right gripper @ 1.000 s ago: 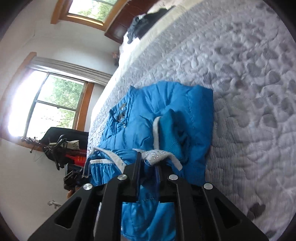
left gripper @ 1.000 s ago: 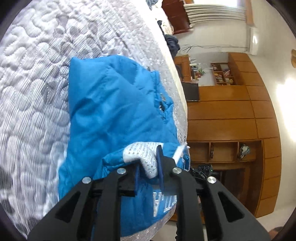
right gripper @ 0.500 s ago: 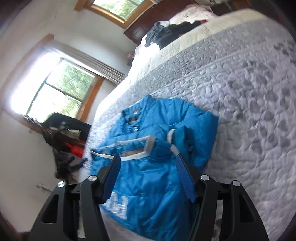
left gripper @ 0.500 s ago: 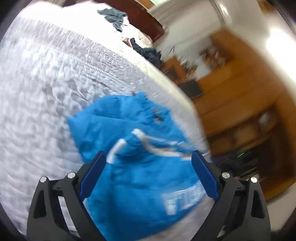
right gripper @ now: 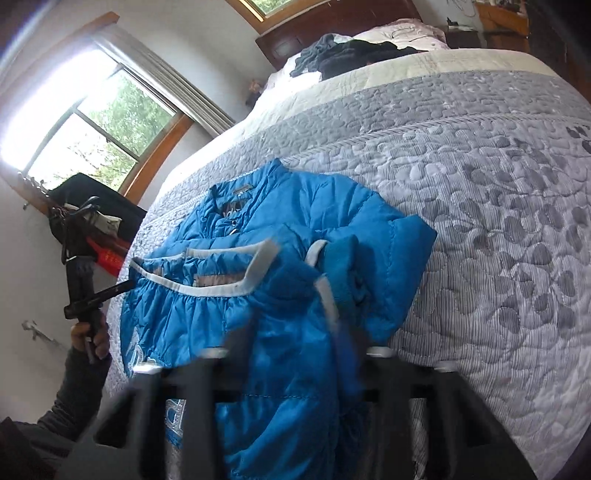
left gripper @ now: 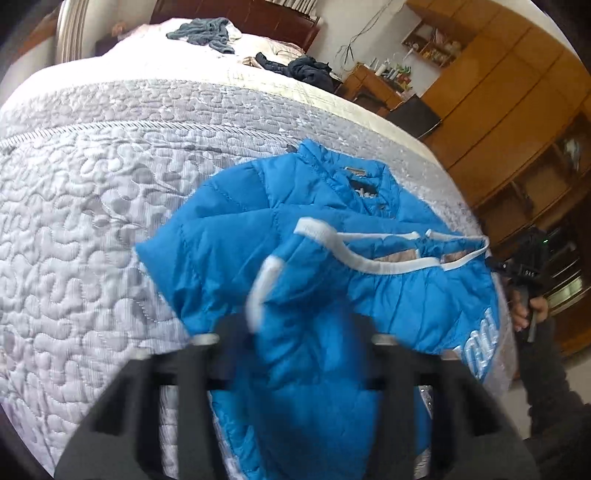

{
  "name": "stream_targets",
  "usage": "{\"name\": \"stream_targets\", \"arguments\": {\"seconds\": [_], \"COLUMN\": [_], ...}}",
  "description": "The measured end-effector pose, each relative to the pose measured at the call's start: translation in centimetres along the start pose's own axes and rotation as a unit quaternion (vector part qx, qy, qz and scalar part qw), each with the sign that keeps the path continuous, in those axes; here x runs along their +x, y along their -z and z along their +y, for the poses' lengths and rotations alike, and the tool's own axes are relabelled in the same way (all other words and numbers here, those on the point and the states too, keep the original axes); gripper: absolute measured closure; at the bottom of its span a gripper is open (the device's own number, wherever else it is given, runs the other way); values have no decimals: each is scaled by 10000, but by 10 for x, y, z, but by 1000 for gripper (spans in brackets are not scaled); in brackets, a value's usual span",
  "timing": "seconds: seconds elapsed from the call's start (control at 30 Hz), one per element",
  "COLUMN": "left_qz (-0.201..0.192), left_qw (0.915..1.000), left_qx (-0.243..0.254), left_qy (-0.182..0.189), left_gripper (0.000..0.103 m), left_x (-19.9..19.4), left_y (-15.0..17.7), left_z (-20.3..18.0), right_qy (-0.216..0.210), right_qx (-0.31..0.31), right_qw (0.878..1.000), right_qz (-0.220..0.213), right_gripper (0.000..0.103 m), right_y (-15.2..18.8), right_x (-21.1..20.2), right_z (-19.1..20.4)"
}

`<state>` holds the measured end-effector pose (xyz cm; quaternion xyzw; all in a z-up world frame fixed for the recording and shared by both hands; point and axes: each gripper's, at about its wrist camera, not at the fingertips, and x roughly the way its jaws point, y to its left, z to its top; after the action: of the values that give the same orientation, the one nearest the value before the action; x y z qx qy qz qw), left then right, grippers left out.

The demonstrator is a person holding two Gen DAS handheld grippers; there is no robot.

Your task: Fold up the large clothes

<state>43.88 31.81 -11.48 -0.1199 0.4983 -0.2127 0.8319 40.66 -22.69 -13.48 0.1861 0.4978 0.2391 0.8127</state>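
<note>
A bright blue puffer jacket (left gripper: 332,229) with white trim lies partly folded on the grey quilted bed (left gripper: 92,221), collar toward the headboard and hem flipped up over the body. In the right wrist view the same jacket (right gripper: 295,221) has a sleeve folded in at its right side. My left gripper (left gripper: 295,332) hovers open just in front of the jacket's near edge, blurred by motion. My right gripper (right gripper: 295,347) is open too, over the near right part of the jacket. Neither holds any cloth. Each gripper also shows in the other's view, in a hand: right gripper (left gripper: 524,266), left gripper (right gripper: 92,295).
Dark clothes (left gripper: 306,70) and a grey garment (left gripper: 207,33) lie near the headboard. Wooden cabinets (left gripper: 517,110) stand beyond one side of the bed, a window (right gripper: 85,129) and a cluttered stand (right gripper: 81,229) beyond the other. The quilt to the jacket's sides is bare.
Both grippers were shut on the jacket's white-trimmed hem a second ago. They let go, opened wide and pulled back toward me, leaving the hem folded up on the jacket.
</note>
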Motion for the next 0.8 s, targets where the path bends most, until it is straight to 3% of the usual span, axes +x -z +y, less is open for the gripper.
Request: {"name": "stream_targets", "arguments": {"seconds": [0.13, 0.3, 0.5, 0.7, 0.8], "left_qz": [-112, -276, -727, -1205, -1428], "left_qw": [9999, 9994, 9960, 9901, 9869], "left_qx": [100, 89, 204, 469, 526], "left_qy": [13, 167, 479, 552, 534], "left_gripper": [88, 93, 94, 94, 94], "left_x": [-8, -17, -56, -98, -109], "left_y": [4, 7, 7, -19, -52], "left_z": [-2, -6, -25, -44, -46], "right_qy": [78, 229, 303, 451, 583], "right_qx": [-188, -378, -679, -976, -1088], "right_qw": [9996, 9983, 9944, 9863, 9792], "right_qz": [-194, -379, -751, -1253, -1611], "right_gripper": [92, 94, 95, 95, 95], "right_y": [6, 11, 12, -8, -35], "right_x": [-12, -24, -54, -83, -92], "right_z": [10, 25, 55, 79, 84]}}
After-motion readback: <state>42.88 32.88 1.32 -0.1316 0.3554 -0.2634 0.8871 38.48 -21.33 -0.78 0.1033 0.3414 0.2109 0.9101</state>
